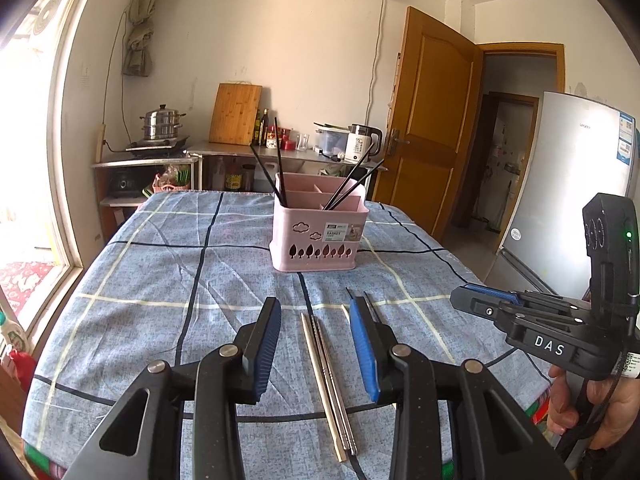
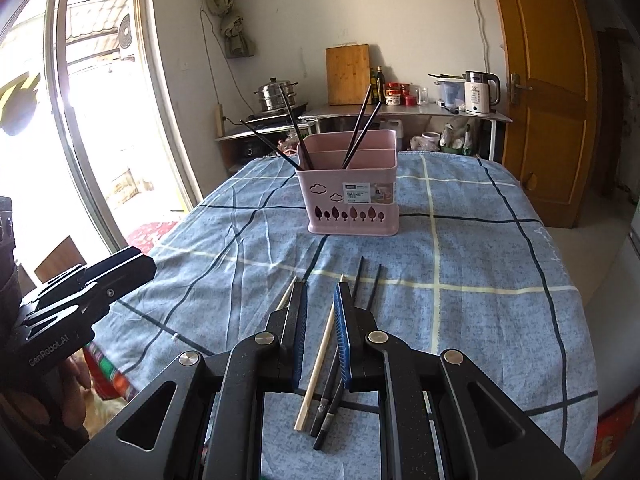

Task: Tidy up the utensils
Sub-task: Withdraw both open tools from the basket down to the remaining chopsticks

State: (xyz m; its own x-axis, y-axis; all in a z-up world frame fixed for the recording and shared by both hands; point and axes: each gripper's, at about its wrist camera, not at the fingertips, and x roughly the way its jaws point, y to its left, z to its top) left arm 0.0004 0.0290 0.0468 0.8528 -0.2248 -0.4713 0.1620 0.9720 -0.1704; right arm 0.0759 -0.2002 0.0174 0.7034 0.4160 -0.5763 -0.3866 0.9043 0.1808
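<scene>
Now I hold my left gripper [image 1: 316,344] open astride the metal chopsticks [image 1: 330,380]; right gripper [image 2: 320,336], narrower, straddles a wooden chopstick [image 2: 318,364], ungripped.

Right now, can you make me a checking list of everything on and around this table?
Surface: table under a blue checked tablecloth, wrinkled.
Job's things: pink utensil basket upright, four black chopsticks leaning in its compartments. Loose chopsticks, pale and metal, lie between the left gripper's fingers; a pale chopstick and black chopsticks lie by the right gripper.
Clutter: nothing seen on the cloth besides these.
Grippers: left gripper open above the chopsticks, holding nothing; right gripper narrowly open, holding nothing.
Cables: a cord runs down the back wall.
Surroundings: steamer pot, cutting board, kettle, wooden door, fridge.
</scene>
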